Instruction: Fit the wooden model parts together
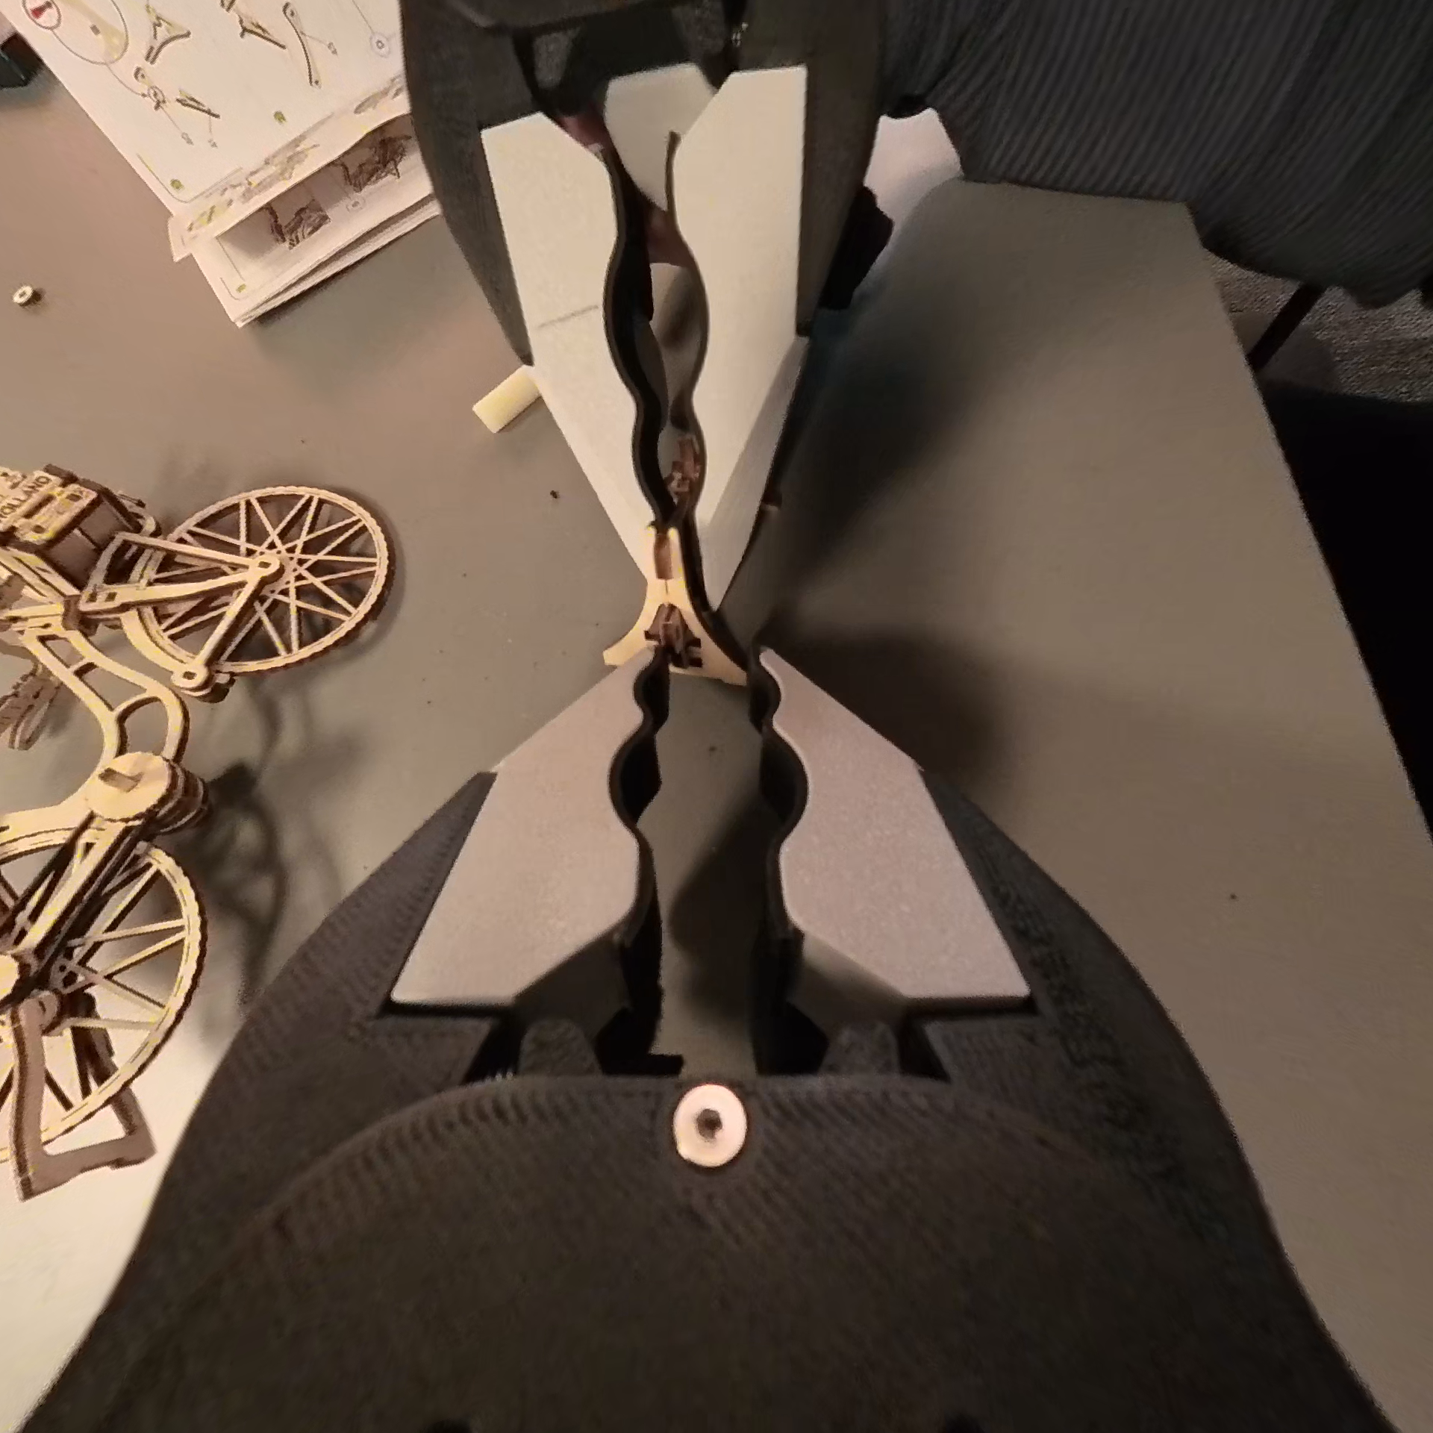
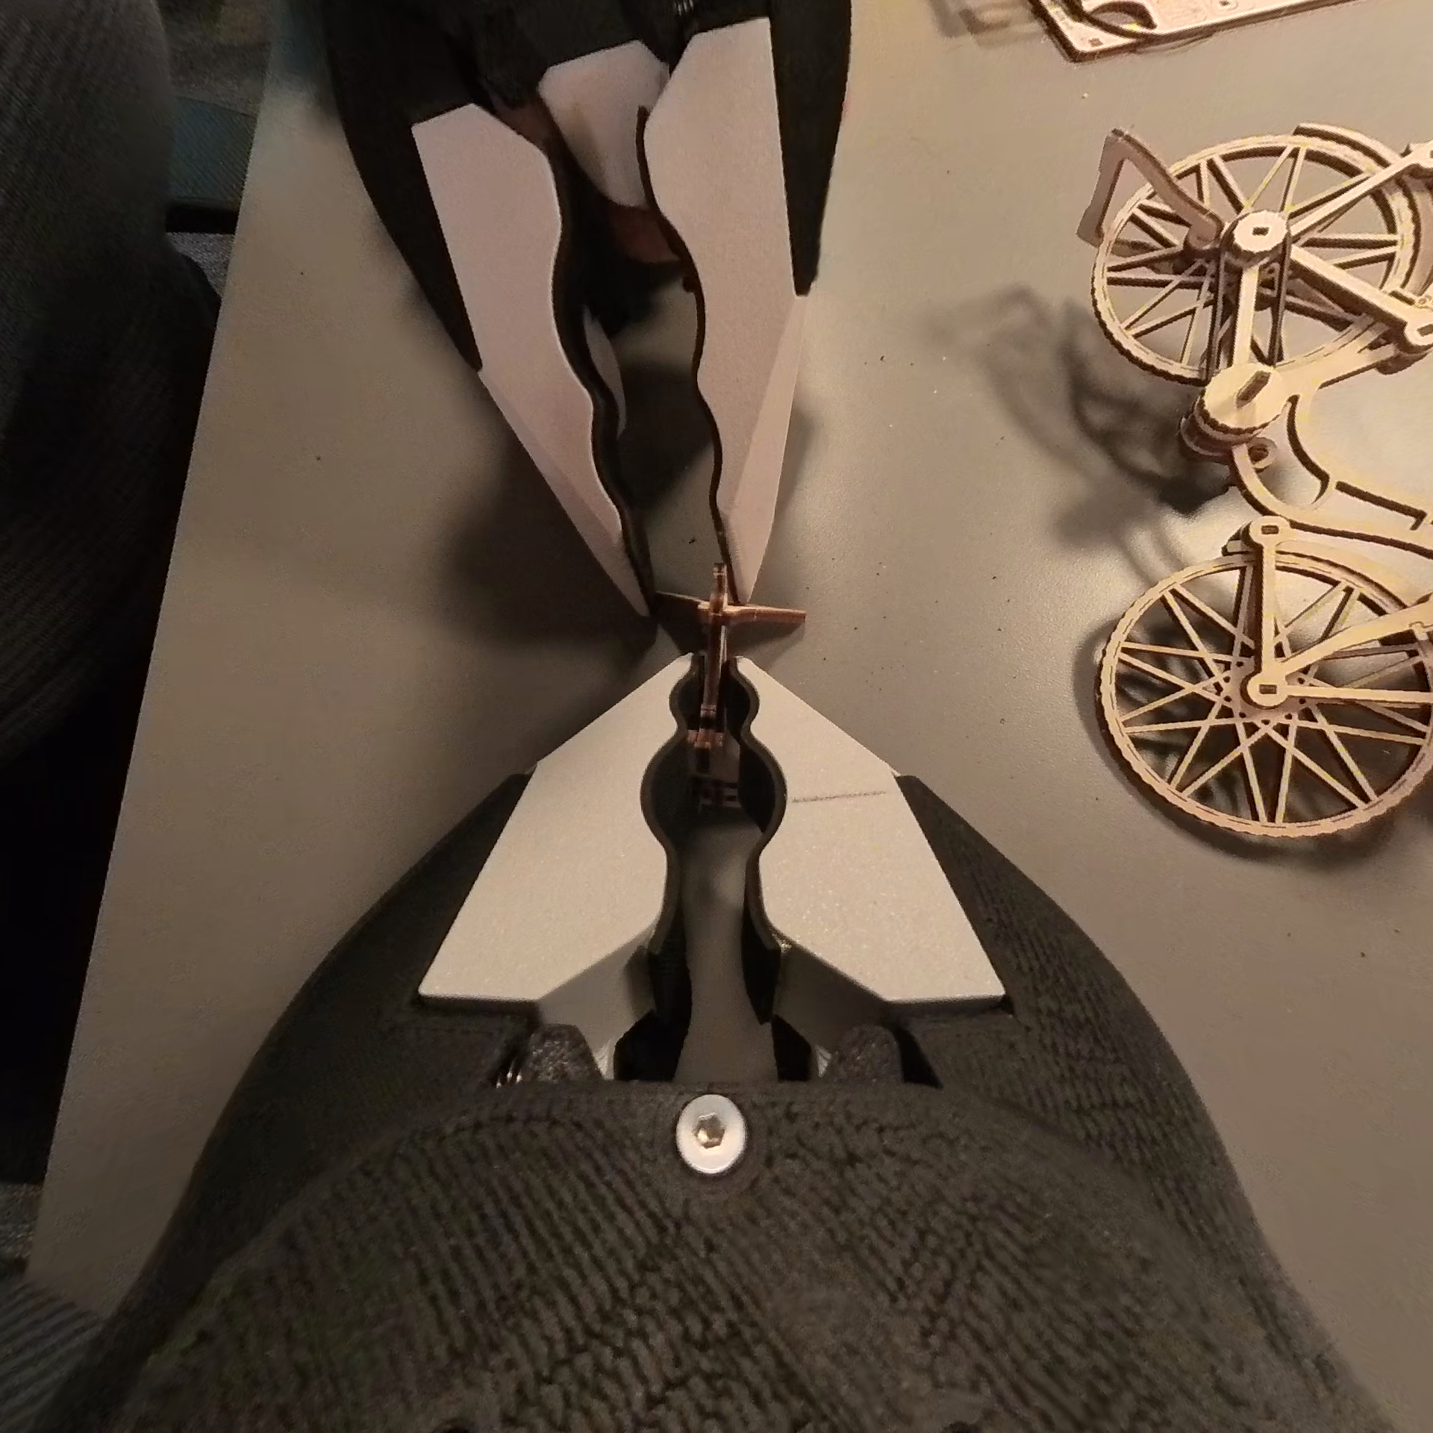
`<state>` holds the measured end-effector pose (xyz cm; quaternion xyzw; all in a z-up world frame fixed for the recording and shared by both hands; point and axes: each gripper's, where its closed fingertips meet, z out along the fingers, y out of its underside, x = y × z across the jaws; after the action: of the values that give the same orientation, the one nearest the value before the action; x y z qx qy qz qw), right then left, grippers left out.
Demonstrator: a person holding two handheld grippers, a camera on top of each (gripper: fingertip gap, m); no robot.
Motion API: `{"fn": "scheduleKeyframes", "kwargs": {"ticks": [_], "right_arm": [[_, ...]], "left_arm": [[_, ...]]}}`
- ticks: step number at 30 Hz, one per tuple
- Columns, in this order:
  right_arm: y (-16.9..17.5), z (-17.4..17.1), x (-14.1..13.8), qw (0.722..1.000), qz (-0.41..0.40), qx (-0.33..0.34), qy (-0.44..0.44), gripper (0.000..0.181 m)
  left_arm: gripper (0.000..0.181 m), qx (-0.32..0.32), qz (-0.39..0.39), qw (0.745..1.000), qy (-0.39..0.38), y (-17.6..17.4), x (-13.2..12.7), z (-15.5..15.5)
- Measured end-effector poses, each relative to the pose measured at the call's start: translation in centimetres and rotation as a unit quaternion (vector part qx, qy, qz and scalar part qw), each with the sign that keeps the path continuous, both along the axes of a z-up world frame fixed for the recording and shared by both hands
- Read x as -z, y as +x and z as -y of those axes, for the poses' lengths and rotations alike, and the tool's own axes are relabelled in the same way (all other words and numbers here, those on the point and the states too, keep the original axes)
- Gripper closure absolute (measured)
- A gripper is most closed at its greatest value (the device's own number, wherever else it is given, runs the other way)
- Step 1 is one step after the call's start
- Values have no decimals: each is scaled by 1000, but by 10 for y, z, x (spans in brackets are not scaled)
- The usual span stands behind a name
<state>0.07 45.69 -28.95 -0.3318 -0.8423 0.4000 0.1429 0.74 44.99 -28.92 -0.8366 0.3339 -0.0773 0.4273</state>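
Observation:
My left gripper (image 1: 702, 667) is closed on the flared base of a pale flat wooden piece (image 1: 659, 624), just above the grey table (image 1: 1008, 543). My right gripper (image 2: 713, 667) is shut on a slim brown wooden part (image 2: 709, 698) held edge-on. The two parts meet tip to tip and form a cross (image 2: 725, 616) in the right wrist view. The right gripper (image 1: 673, 512) comes in from the top of the left wrist view. The left gripper (image 2: 698, 601) comes in from the top of the right wrist view.
A partly built wooden bicycle model (image 1: 155, 620) lies on the table, also in the right wrist view (image 2: 1279, 465). Instruction sheets (image 1: 256, 139), a small pale block (image 1: 508, 403) and a small nut (image 1: 25, 295) lie beyond. The table edge (image 1: 1318, 620) runs close by. Both grippers' tips are close together, under 4 cm apart. The small nut (image 1: 25, 295) lies around 30 centimetres away from my right fingertips.

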Motion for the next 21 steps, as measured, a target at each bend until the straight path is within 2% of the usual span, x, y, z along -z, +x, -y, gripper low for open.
{"fn": "scheduleKeyframes", "kwargs": {"ticks": [21], "right_arm": [[-1,-1,0,1000,9,9,-10,178]], "left_arm": [[164,-2,22,999,-26,-2,2,3]]}}
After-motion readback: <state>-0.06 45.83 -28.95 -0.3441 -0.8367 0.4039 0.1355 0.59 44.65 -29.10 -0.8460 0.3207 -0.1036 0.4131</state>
